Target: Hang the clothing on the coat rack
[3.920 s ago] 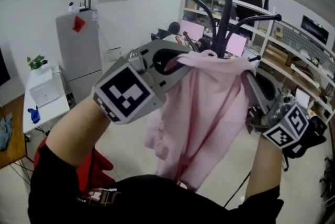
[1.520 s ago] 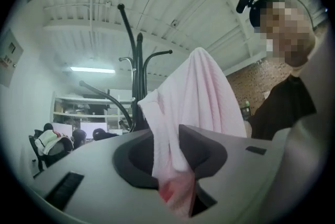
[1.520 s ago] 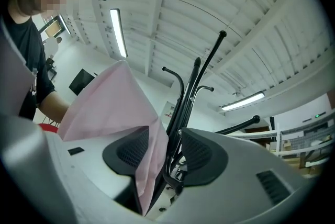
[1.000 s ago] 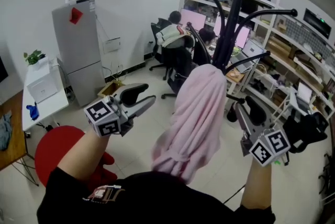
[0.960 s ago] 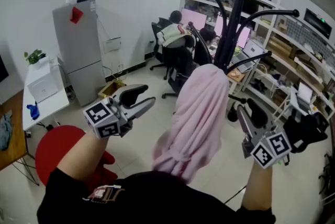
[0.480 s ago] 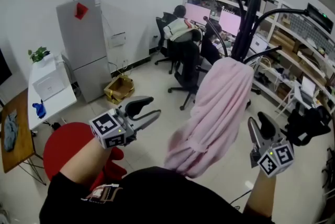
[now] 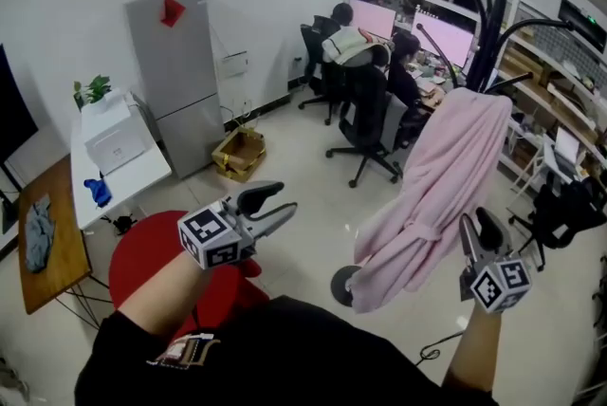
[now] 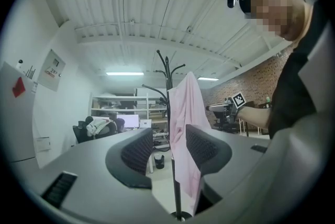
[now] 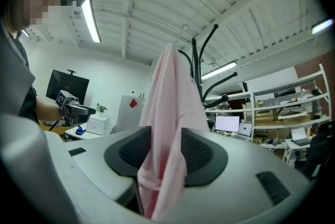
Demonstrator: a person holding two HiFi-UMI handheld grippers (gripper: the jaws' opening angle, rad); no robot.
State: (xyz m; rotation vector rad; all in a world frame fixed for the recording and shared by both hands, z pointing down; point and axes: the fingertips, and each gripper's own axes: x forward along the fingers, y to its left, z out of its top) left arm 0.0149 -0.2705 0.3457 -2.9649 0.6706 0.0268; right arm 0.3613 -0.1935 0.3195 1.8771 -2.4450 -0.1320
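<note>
Finding the pink garment (image 7: 432, 176) draped over one of the lower arms of the black coat rack (image 7: 493, 15), hanging bunched and lopsided down towards the round base (image 7: 341, 286), and not looped onto any hook that can be made out. Recording the left gripper (image 7: 285, 201) with jaws apart and nothing between the pads, well clear of the cloth, on the side of the red stool (image 7: 142, 252). Recording the right gripper (image 7: 477, 222) likewise with jaws apart and clamped on nothing, yet sitting just beside the lower hem. Seeing the cloth line up with its gap in the right gripper view, and being unable to tell whether any fold is brushing a pad. Judging the main hazard to be a snag at that hem: catching a fold while drawing the right gripper away, and so dragging the garment off the arm onto the floor. Flagging a second risk in the drape itself, apparently weighted to one side and liable to slip if nudged. Rating a tipped rack as less likely, though knocking the pole would be inviting it. Turning to containers: noting an open cardboard box (image 7: 248, 165) on the floor beside the grey cabinet (image 7: 175, 63), contents too small to read. Noting shelving (image 7: 555, 82) behind the rack carrying boxes and small goods not identifiable. Noting a white boxy unit (image 7: 119, 146) on the white worktop (image 7: 142, 172), closed, interior unseen.
</note>
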